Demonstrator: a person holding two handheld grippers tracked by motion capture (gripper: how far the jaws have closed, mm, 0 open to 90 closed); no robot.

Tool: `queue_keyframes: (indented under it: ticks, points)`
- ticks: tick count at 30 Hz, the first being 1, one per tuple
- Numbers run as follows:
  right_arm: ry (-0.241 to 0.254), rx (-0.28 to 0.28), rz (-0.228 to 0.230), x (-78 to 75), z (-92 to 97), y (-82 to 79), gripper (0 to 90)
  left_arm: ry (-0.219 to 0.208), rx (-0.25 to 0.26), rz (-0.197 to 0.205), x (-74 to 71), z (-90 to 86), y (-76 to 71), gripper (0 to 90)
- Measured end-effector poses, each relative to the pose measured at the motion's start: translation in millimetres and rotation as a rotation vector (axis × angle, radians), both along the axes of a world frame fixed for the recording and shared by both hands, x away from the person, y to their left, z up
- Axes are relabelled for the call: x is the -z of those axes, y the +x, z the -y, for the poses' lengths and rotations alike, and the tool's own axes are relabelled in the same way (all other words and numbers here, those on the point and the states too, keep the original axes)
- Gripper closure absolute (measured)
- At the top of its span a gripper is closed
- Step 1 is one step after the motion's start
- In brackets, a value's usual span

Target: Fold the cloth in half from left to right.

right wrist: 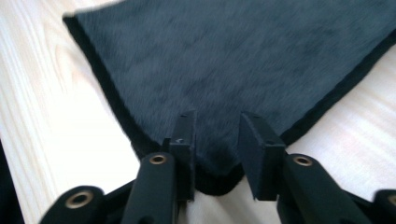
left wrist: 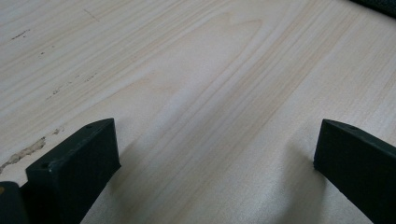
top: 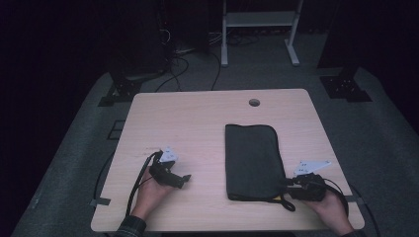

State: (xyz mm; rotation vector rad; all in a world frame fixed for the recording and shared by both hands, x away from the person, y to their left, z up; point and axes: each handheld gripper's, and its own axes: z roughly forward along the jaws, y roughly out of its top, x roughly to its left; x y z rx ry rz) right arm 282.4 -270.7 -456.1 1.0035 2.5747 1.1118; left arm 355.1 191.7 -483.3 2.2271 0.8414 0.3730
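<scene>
Item: dark grey folded cloth [top: 252,162], a long rectangle with a black stitched border and rounded corners.
Location: lying flat on the wooden table [top: 197,118], right of centre, long side running away from the person; near end close to the table's front edge.
Surface: short, fuzzy nap in the right gripper view [right wrist: 243,60]; judged matte and not slippery.
Handling estimate: soft, limp and light. It should drape and sag when lifted by one point and will not hold its shape. Not fragile. Layers may separate or slide on the smooth wood if dragged.
Recommended hold: pinch at a corner or along the bound border, where the stitching gives a firmer edge. Take all layers at once; a second hold on the opposite corner would keep the cloth from swinging.
Right gripper [right wrist: 215,133]: at the cloth's near right corner, jaws set a little apart with the rounded corner lying between and beneath them. The pads do not press on the fabric; nothing is gripped.
Left gripper [top: 174,176]: resting low over bare table, well apart from the cloth, jaws spread wide and empty.
Yellow tab [top: 277,200]: a small yellow patch at the cloth's near edge, beside a black cable loop; too small to identify.
Markings: no brand, label or legible writing on the cloth, grippers or table.
Table features: round cable hole [top: 254,102] near the far edge; light scuffs on the wood.
</scene>
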Motion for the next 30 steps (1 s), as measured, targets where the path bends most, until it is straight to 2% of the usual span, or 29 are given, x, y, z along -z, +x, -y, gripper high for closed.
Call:
queue_keyframes:
  ticks: [3,4,6,12,14,20,25,30]
  points:
    - [-0.042,-0.022,-0.012,5.1,-1.5,-2.4,61.1,-0.004,0.001,-0.003,-0.1,0.3,-0.5,0.0]
    - [-0.079,-0.033,-0.007,8.2,-3.1,-3.6,59.8,-0.013,0.007,-0.006,-0.1,0.8,-0.4,0.0]
    - [-0.094,-0.040,0.001,9.0,-4.9,-4.4,57.4,-0.025,0.015,-0.013,-0.7,2.4,0.4,0.0]
    - [-0.030,-0.002,0.027,1.0,-3.2,8.2,48.0,-0.056,0.019,0.004,-10.8,11.1,6.5,0.0]
    - [-0.016,0.008,0.038,-1.4,-3.4,16.5,46.9,-0.050,0.016,0.007,-15.8,16.0,10.5,0.0]
    - [0.010,0.065,0.079,-10.3,-2.5,49.9,43.8,-0.078,0.034,0.004,-26.9,35.2,25.3,0.0]
    - [0.023,0.100,0.094,-16.3,-0.1,73.1,42.1,-0.090,0.046,-0.001,-33.3,52.5,38.7,0.0]
    - [0.033,0.123,0.095,-19.1,1.1,96.8,40.9,-0.089,0.073,0.014,-39.0,71.4,52.6,3.1]
